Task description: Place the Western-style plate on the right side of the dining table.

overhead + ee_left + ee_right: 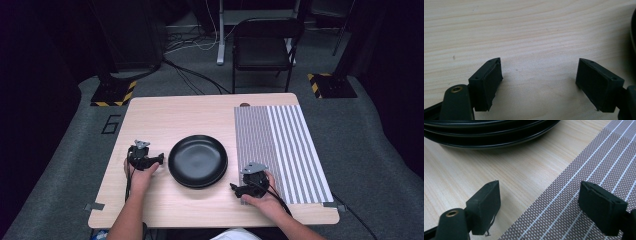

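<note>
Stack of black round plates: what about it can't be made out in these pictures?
- Stack of black round plates: count unclear; high view shows just the top plate.
- Right gripper view: stacked rims cut off by the top edge.
- Left gripper view: a dark sliver at the right edge, too little to identify.

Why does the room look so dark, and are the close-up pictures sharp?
High view: light falls on the table, surroundings stay dark; the black plates show soft glare. Left gripper view: wood grain sharp, jaws cast faint shadows. Right gripper view: the striped mat is crisp.
</note>
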A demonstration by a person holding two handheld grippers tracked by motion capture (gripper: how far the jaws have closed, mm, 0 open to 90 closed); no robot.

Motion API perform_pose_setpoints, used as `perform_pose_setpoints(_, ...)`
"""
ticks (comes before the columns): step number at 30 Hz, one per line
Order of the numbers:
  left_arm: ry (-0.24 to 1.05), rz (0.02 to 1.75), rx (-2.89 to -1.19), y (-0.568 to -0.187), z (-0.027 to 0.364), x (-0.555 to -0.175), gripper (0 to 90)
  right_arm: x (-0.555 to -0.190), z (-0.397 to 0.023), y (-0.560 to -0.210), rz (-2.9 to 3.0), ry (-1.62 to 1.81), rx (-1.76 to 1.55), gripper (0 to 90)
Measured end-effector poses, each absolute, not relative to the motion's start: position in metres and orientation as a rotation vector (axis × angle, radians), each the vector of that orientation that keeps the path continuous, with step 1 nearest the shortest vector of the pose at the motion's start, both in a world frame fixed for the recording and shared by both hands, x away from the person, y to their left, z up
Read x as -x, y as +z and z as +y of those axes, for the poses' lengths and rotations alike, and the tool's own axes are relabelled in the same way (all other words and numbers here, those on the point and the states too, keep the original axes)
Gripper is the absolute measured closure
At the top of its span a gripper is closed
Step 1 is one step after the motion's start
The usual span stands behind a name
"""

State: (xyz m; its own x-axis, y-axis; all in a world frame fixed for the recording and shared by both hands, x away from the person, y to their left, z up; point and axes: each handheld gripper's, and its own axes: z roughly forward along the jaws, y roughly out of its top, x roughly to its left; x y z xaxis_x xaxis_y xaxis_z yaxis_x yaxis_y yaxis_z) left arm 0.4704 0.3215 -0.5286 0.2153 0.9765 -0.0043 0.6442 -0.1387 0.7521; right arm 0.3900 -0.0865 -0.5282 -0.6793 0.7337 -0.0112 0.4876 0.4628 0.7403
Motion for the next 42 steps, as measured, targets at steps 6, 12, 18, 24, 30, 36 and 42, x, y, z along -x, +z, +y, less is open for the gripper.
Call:
perform_pose_setpoints(6,0.678,1.498,-1.861,-0.5287,0.3212,-0.4704,20.7,-0.3899,-0.0861,-0.5282,2.384,1.055,-1.046,17.3)
perform_pose_setpoints(12,0.672,1.497,-1.863,-0.5288,0.3211,-0.4705,19.6,-0.3898,-0.0861,-0.5282,2.383,1.052,-1.044,17.3)
perform_pose_setpoints(18,0.667,1.495,-1.866,-0.5285,0.3218,-0.4706,19.9,-0.3898,-0.0861,-0.5282,2.383,1.053,-1.046,17.3)
perform_pose_setpoints(24,0.667,1.496,-1.865,-0.5285,0.322,-0.4705,20.3,-0.3898,-0.0864,-0.5282,2.381,1.056,-1.049,18.1)
perform_pose_setpoints(30,0.671,1.501,-1.86,-0.5284,0.3221,-0.4703,22.2,-0.3894,-0.0863,-0.528,2.371,1.052,-1.056,19.8)
perform_pose_setpoints(36,0.674,1.514,-1.814,-0.5271,0.3272,-0.4669,41.0,-0.3887,-0.0884,-0.5273,2.329,1.05,-1.089,30.5)
perform_pose_setpoints(42,0.607,1.544,-1.812,-0.5212,0.3271,-0.4633,51.5,-0.3912,-0.0951,-0.5226,2.298,1.042,-1.11,41.4)
